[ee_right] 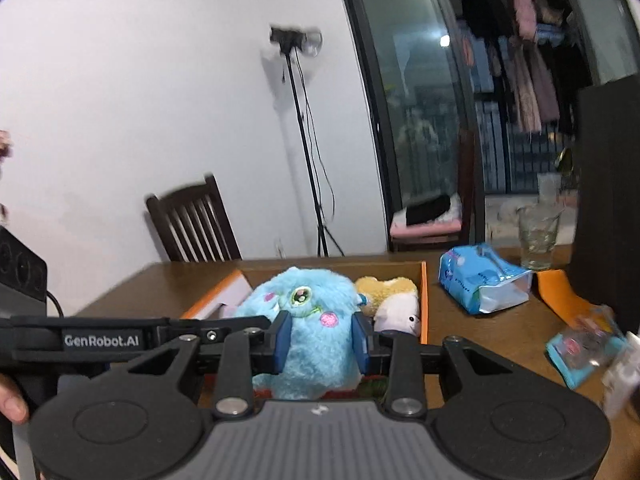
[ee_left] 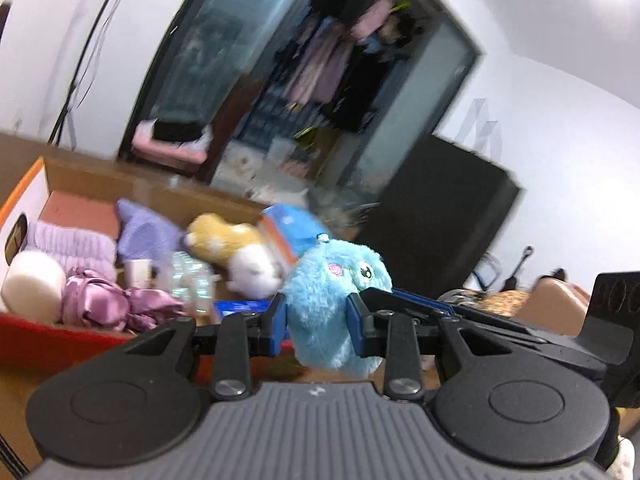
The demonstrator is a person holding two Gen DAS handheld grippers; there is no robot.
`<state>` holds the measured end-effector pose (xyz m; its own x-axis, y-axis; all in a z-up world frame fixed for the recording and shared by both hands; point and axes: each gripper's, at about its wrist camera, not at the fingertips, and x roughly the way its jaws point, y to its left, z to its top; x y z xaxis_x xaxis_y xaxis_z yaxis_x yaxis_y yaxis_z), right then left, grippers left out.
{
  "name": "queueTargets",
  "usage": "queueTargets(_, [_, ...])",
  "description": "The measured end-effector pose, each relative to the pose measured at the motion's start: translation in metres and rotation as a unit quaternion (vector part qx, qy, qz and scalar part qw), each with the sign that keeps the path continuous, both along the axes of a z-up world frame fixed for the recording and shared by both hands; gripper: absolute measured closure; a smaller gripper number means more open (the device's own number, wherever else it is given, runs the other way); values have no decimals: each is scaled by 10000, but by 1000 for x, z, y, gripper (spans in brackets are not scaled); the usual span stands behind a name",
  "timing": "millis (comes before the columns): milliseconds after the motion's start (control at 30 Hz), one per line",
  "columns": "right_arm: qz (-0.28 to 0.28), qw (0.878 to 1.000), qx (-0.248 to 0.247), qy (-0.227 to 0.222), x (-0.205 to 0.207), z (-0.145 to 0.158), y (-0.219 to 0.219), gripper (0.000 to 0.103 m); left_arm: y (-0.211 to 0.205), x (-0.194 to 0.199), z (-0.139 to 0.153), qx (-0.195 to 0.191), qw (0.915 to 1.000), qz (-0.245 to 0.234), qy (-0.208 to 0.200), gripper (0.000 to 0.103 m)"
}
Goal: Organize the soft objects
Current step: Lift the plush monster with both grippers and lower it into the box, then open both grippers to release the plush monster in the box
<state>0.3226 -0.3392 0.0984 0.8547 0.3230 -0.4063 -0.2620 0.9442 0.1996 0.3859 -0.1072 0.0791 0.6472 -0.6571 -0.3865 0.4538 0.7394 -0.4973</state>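
**Blue plush pinched from two sides above the box**

Both grippers appear closed on the same blue plush toy (ee_left: 336,300). The left gripper (ee_left: 318,322) has its blue pads pressed into the fur at the toy's sides, and the right gripper (ee_right: 320,338) squeezes it likewise; each gripper's body shows in the other's view, so they meet at the toy. It hangs over the near edge of the cardboard box (ee_right: 423,300), which already holds a tan and white plush (ee_right: 394,304), a purple knitted piece (ee_left: 68,246), a satin scrunchie (ee_left: 96,298) and a cream ball (ee_left: 34,284).

The risk, as I judge it: with two grips on one soft body, pulling apart could stretch or tear it, and if one lets go early the toy may swing and drop outside the box. Fur compresses easily, so a shallow pinch could slip.

The wooden table (ee_right: 480,344) also carries a blue tissue pack (ee_right: 484,280) and a drinking glass (ee_right: 538,236) near it. Behind stand a dark chair (ee_right: 194,220), a camera stand (ee_right: 308,140) and a glass door with hanging clothes beyond.
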Motion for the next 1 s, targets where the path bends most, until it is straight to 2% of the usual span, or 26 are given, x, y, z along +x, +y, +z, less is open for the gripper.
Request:
queueTargets(100, [156, 9991, -72, 390, 49, -16, 8, 71, 7, 37, -20, 192, 9994, 165, 237, 72])
queueTargets(167, [259, 9975, -162, 632, 79, -30, 18, 73, 10, 58, -32, 455, 9982, 231, 324, 72])
queueTargets(300, [426, 9923, -110, 1157, 117, -63, 35, 78, 14, 78, -56, 983, 9928, 364, 578, 72])
queueTargets(433, [538, 9909, -131, 1228, 120, -75, 39, 78, 13, 81, -61, 1193, 9912, 204, 537, 72])
queueTargets(633, [359, 9889, -568, 1322, 114, -74, 34, 79, 0, 83, -73, 1130, 9907, -82, 749, 72])
queueTargets(833, [353, 9861, -484, 1550, 125, -74, 31, 76, 4, 88, -75, 1093, 9904, -59, 845, 70])
queueTargets(900, [323, 9851, -446, 1632, 127, -72, 29, 73, 4, 84, -68, 1233, 9889, 20, 824, 66])
queueTargets(933, [280, 9848, -482, 1647, 126, -70, 29, 68, 4, 80, -63, 1318, 9881, 30, 796, 63])
queueTargets(967, [202, 9851, -560, 1611, 123, -68, 29, 56, 6, 74, -56, 1381, 9878, 78, 720, 57])
queueTargets(1000, [155, 9861, -612, 1536, 118, -65, 28, 53, 9, 68, -49, 1401, 9879, 120, 649, 54])
